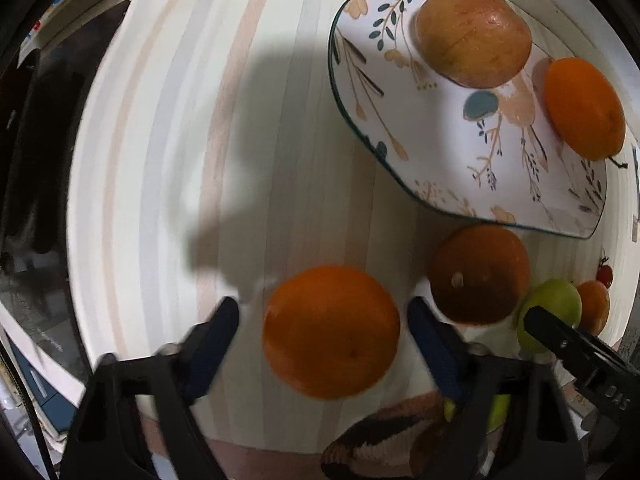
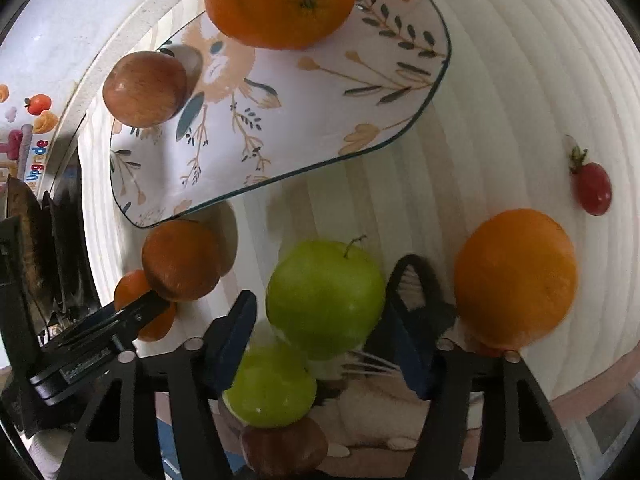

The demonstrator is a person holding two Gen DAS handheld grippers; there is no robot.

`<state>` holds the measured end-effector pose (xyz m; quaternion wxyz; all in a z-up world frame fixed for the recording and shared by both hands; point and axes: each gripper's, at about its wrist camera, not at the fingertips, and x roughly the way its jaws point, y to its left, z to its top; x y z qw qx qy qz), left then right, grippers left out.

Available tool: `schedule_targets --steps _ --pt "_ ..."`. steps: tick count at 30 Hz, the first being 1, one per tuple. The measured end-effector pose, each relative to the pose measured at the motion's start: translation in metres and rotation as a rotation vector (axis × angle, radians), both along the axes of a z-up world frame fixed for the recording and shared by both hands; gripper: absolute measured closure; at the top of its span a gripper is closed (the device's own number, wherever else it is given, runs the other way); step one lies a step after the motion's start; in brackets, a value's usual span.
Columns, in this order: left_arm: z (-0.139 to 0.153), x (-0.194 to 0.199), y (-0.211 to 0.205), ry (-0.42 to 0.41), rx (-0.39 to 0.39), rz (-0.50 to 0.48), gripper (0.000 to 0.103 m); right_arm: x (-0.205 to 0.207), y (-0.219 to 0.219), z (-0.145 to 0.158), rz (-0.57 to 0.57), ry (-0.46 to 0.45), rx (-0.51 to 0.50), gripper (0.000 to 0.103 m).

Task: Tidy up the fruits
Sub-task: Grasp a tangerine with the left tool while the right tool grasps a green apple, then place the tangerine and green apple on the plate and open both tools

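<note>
Looking down our left gripper (image 1: 323, 312), we've got an orange (image 1: 331, 332) sitting right between the two blue-padded fingers (image 1: 216, 340) on the striped tablecloth (image 1: 168, 140). The jaws are partway open, and there's a visible sliver of gap on both sides of the fruit, so the pads aren't pressing on it yet as far as we can see.

Same story on the right gripper (image 2: 320, 320): a green apple (image 2: 325, 298) sits between its fingers (image 2: 232, 340), stem up. The left pad looks just beside or maybe brushing the skin, the right one stands slightly off it, so we honestly can't call it a grip.

The floral plate (image 1: 360, 80) sits further up the table and already holds a reddish apple (image 1: 474, 36) and a second orange (image 1: 584, 108).

Still loose on the cloth: a brownish-red apple (image 1: 480, 274) just below the plate's rim and right next to our left gripper's right finger, another orange (image 2: 516, 278) beside the right gripper's outer finger, and a small red cherry tomato (image 2: 592, 188) well off to the side. A second green apple (image 2: 272, 386) and another reddish-brown fruit (image 2: 284, 448) sit low in the right wrist view, under the gripper.
</note>
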<state>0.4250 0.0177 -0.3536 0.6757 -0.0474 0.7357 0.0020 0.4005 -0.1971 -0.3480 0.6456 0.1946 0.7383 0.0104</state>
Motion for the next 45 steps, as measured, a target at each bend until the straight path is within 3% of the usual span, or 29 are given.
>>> schedule_targets --steps 1,5,14,25,29,38,41,45 --pt "0.0 0.0 0.0 -0.006 -0.018 0.003 0.042 0.001 0.001 -0.002 0.002 -0.001 -0.011 0.044" --pt "0.005 -0.011 -0.006 -0.052 0.01 -0.018 0.043 0.0 0.006 -0.003 0.03 -0.027 -0.025 0.044" --pt "0.007 -0.06 -0.011 -0.028 -0.001 -0.039 0.043 -0.025 0.023 -0.004 0.203 0.002 -0.085 0.044" --pt "0.01 -0.076 -0.015 -0.038 -0.003 -0.022 0.043 -0.026 0.028 -0.006 0.194 -0.046 -0.114 0.045" --pt "0.017 -0.056 -0.009 -0.042 -0.033 -0.017 0.043 -0.03 0.035 -0.002 0.175 -0.046 -0.1 0.045" --pt "0.083 -0.008 -0.026 -0.162 -0.098 -0.042 0.043 0.003 0.017 0.052 0.076 -0.179 -0.054 0.045" --pt "0.088 0.016 -0.031 -0.173 -0.091 -0.056 0.043 0.029 0.007 0.058 0.056 -0.205 -0.078 0.045" --pt "0.074 0.055 -0.042 -0.146 -0.066 -0.091 0.043 0.076 -0.018 0.051 0.038 -0.195 -0.12 0.045"
